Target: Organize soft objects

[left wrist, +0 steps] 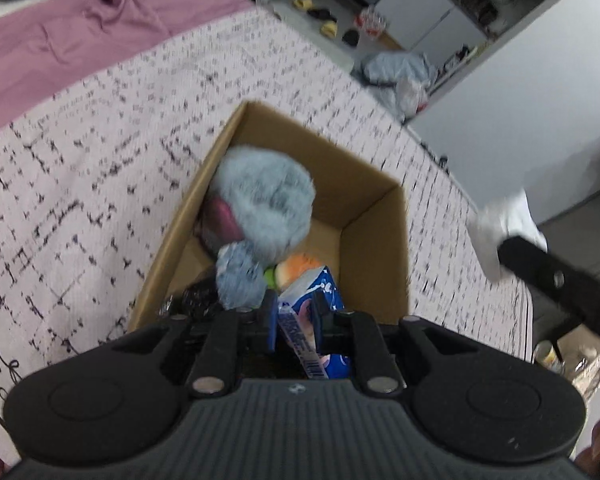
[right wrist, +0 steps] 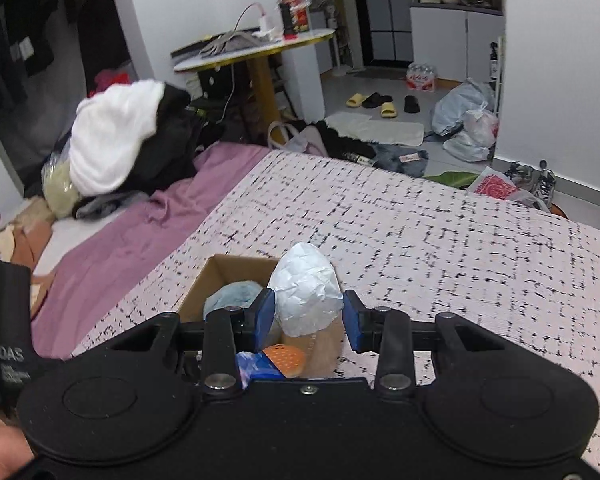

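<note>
Cardboard box (left wrist: 376,236) is sitting on the patterned bedspread (left wrist: 100,152), already holding a fluffy grey-blue plush toy (left wrist: 266,200) and an orange piece (left wrist: 296,266). I am holding a blue printed packet (left wrist: 304,320) pinched in my left gripper (left wrist: 294,318), poised over the box's near end. My right gripper (right wrist: 309,322) is clamping a crumpled white wad (right wrist: 306,294) above the box. Both loads look ready to drop; next I should be lowering and releasing inside the walls.

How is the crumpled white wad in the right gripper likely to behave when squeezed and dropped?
The white wad looks like creased paper, so it probably crushes easily and weighs little. Its rounded shape might roll, though the cardboard box below should contain it. The right gripper pinches it between blue pads.
</note>
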The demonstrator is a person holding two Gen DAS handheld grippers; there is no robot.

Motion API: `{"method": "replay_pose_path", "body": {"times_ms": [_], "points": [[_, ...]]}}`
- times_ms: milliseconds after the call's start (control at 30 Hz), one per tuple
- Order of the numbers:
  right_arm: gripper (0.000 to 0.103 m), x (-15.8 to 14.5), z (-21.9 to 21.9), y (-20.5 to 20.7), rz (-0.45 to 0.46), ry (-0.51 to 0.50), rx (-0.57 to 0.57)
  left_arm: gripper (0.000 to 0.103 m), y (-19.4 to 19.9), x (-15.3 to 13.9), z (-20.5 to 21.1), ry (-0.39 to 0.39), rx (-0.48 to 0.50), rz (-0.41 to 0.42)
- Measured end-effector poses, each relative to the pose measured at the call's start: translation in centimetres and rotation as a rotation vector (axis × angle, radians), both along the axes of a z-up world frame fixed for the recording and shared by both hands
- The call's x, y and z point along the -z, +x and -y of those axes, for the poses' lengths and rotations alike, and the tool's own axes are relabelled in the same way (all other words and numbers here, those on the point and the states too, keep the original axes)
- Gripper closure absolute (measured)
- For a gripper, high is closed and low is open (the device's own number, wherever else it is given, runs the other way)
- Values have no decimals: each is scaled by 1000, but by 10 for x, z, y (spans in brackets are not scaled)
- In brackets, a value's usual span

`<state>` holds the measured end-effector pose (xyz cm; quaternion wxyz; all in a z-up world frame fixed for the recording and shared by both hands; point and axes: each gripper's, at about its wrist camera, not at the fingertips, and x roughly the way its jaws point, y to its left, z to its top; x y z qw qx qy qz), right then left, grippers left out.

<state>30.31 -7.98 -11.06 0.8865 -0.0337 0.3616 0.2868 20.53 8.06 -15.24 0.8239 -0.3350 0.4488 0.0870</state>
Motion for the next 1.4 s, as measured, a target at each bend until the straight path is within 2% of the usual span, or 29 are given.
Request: {"method": "replay_pose_path", "body": {"times_ms": [67,133,233,300,467,633,700,767,833,900,967,1000,1067,1400], "points": [[66,3,-9,2,-8,-21,-11,84,-1,0,-2,0,6,3],[66,8,-17,5,-13,-39,-18,82,-1,-7,-1,39,21,28],[66,14,-27,11,-22,-59,-20,77,-3,-18,-10,19,-5,63],[66,17,-33,15,-26,-76,-21,74,-4,-25,-15,39,-20,78],[66,27,-48,22,-43,-113,-29,55,-5,-36,-30,49,-63,86],[66,35,-58,28,-54,-126,-26,48,-6,-41,-41,78,-105,69],[61,38,-60,31,-51,-119,-24,42,-7,-44,-43,86,-113,63],[43,41,-61,32,-52,-137,-4,28,-10,-48,-43,132,-125,53],[42,38,-55,32,-58,-127,34,16,-11,-54,-42,176,-138,34],[42,33,-47,30,-77,-89,51,11,-11,-60,-41,195,-130,24],[36,24,-39,24,-81,-68,64,5,-11,-65,-39,197,-100,13],[33,19,-36,21,-75,-67,71,4,-11,-68,-37,207,-88,9],[20,10,-27,13,-65,-54,79,3,-14,-75,-31,236,-76,12],[11,-19,19,-8,-99,32,143,0,-36,-112,-10,287,-13,23]]}}
